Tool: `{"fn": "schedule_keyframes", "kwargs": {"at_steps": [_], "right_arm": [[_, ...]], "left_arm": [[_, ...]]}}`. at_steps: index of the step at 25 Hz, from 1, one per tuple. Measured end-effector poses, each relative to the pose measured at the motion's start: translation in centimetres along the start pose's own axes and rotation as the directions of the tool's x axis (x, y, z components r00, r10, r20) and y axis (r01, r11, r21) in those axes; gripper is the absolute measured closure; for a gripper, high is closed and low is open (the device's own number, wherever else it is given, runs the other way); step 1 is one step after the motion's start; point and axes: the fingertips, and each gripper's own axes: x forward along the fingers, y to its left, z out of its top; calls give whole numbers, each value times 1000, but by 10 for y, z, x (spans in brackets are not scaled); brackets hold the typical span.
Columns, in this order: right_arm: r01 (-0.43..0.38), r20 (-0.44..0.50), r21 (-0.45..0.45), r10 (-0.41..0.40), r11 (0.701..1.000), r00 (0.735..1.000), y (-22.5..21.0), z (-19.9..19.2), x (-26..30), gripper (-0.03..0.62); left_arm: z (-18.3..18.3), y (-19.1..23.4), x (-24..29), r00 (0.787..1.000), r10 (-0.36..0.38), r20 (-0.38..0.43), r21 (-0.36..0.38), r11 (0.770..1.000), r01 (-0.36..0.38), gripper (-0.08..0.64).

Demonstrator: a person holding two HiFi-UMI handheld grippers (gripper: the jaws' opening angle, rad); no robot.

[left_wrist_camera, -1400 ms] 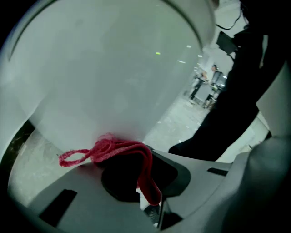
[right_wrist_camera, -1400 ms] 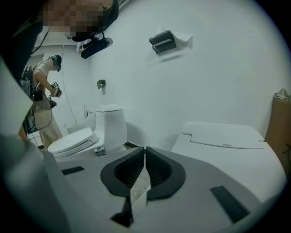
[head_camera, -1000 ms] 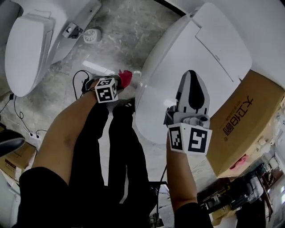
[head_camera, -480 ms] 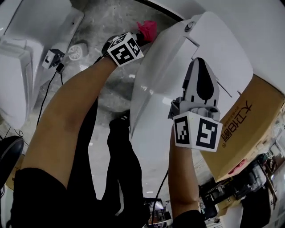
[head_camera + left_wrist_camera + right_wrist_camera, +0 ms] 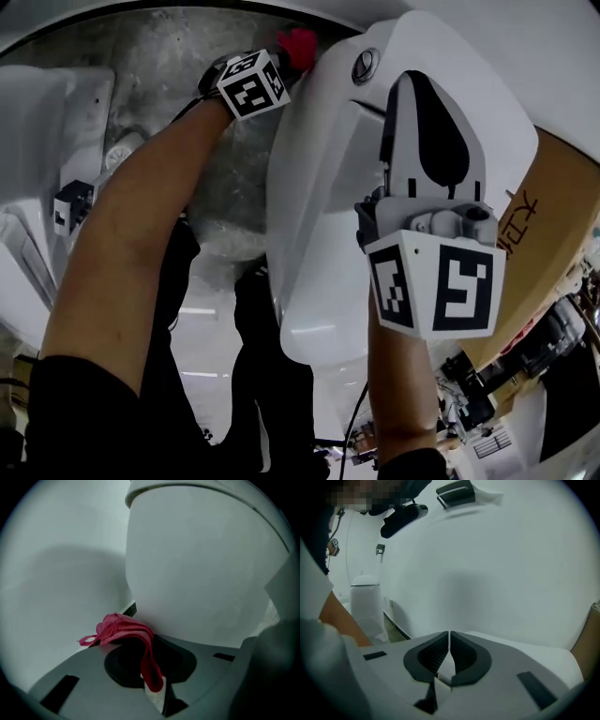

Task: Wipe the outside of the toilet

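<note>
Now the left gripper [image 5: 149, 665] is clenching a red cloth [image 5: 125, 631]. Its jaws are pinching a hanging fold, and the bunched rest is pressing into the seam where the toilet's [image 5: 201, 564] rounded outer wall is meeting a flat white surface. In the head view the cloth [image 5: 298, 44] is sitting at the toilet's [image 5: 319, 216] far left corner, near the round flush button [image 5: 364, 66]. The left arm is reaching out over the grey floor [image 5: 169, 56] to get there.

Over on the other side, the right gripper [image 5: 428, 122] is hanging above the toilet's lid toward its right edge. Its jaws are drawn together with nothing between them; whether it is touching the lid is not clear. A cardboard box [image 5: 553, 234] is standing just beside the toilet's right side, and a second toilet [image 5: 37, 122] is showing at the floor's left edge.
</note>
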Motion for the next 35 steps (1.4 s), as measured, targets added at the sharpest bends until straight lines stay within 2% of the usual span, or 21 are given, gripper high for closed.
{"fn": "schedule_keyframes", "kwargs": {"at_steps": [2,6,13,15,22,25,29,33,35], "right_arm": [[13,2,2,-13,1000,1000,-4,-4,5,555],[21,-5,31,-21,999,1000,-6,-11,3,555],[24,16,61,-25,998,1000,2,-15,-10,555],[11,18,69,-12,998,1000,9,-17,-10,555],[-20,5,33,20,999,1000,43,-33,-36,555],[-32,-9,41,32,999,999,46,-47,-55,555],[-31,-19,70,33,997,999,47,-63,-85,555],[-88,-12,72,89,994,996,60,-72,-113,555],[-124,-11,59,125,990,992,67,-78,-125,555]], "left_arm": [[1,0,14,1000,-18,-12,25,1000,19,503],[-2,-5,21,998,-43,-44,122,991,48,503],[-18,-46,16,993,-84,-83,249,963,102,505],[-27,-63,12,991,-94,-94,260,959,116,504],[-66,-135,3,988,-106,-111,187,974,126,505],[-79,-165,0,990,-91,-108,120,987,103,505],[-96,-212,0,985,-105,-136,95,988,118,505],[-111,-247,-2,990,-48,-135,18,999,51,505],[-118,-265,-3,989,-36,-147,11,999,38,505]]}}
